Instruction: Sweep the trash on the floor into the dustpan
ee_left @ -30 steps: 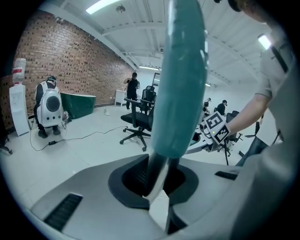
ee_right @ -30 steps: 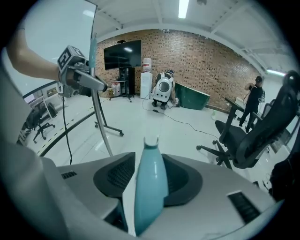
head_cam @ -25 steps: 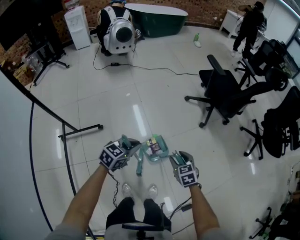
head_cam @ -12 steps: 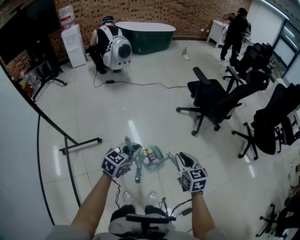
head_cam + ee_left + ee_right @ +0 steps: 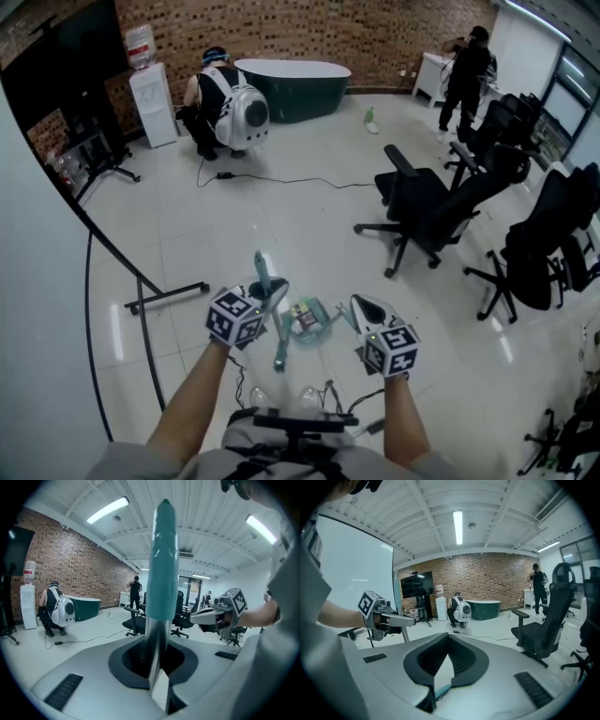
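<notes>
Head view: dustpan (image 5: 314,330) on the floor (image 5: 234,225), between the two claws, trash (image 5: 302,317) inside.

Left gripper view: left claw (image 5: 157,667) clenched on the broom handle (image 5: 161,573), long axis near upright.

Right gripper view: right claw (image 5: 440,667) just closed, empty. The dustpan probably lies below, to its left.

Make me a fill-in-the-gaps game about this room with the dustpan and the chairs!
1. The gripper shut on the teal handle is the person's ____ one.
2. The dustpan lies on the ____.
3. The far wall is built of ____.
4. The office chair nearest the dustpan is coloured ____.
Missing words: left, floor, brick, black.
</notes>
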Action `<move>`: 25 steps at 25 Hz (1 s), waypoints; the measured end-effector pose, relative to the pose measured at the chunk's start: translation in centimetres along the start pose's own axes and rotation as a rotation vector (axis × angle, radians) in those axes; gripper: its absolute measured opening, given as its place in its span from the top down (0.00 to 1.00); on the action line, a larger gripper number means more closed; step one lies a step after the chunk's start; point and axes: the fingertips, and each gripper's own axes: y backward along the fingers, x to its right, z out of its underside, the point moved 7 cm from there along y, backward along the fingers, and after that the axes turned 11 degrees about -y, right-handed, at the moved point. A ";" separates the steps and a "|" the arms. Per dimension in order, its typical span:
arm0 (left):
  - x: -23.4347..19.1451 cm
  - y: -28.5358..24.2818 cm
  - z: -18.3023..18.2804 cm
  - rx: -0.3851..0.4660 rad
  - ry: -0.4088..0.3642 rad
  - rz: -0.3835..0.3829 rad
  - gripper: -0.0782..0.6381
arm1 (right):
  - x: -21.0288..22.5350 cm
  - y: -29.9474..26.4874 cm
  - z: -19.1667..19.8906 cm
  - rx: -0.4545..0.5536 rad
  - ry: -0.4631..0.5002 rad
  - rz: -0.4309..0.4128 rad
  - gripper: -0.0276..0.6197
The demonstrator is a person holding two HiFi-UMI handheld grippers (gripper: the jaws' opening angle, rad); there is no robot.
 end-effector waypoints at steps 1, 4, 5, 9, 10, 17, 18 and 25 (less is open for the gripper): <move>0.2 0.0 -0.1 0.001 -0.001 0.003 0.86 | -0.2 0.0 0.0 0.001 0.000 -0.005 0.95; 0.7 -0.2 0.1 -0.001 -0.012 0.015 0.86 | -0.5 -0.1 0.2 0.001 -0.003 -0.010 0.95; 0.8 -0.3 0.1 -0.001 -0.016 0.017 0.86 | -0.4 -0.1 0.2 0.001 -0.004 -0.010 0.95; 0.8 -0.4 0.1 0.002 -0.019 0.011 0.86 | -0.1 -0.1 0.2 -0.001 -0.007 -0.013 0.95; 0.7 -0.4 0.0 0.004 -0.017 0.011 0.86 | -0.1 -0.2 0.1 -0.003 -0.006 -0.012 0.95; 0.6 -0.6 0.3 0.001 -0.014 -0.003 0.86 | 0.5 -0.3 0.4 0.006 -0.002 -0.014 0.95; 0.7 -0.7 0.3 0.002 -0.013 -0.004 0.86 | 0.7 -0.3 0.4 0.005 -0.005 -0.012 0.95; 0.1 -2.4 1.3 -0.017 -0.015 0.019 0.86 | 2.9 0.0 0.9 -0.083 0.033 0.012 0.95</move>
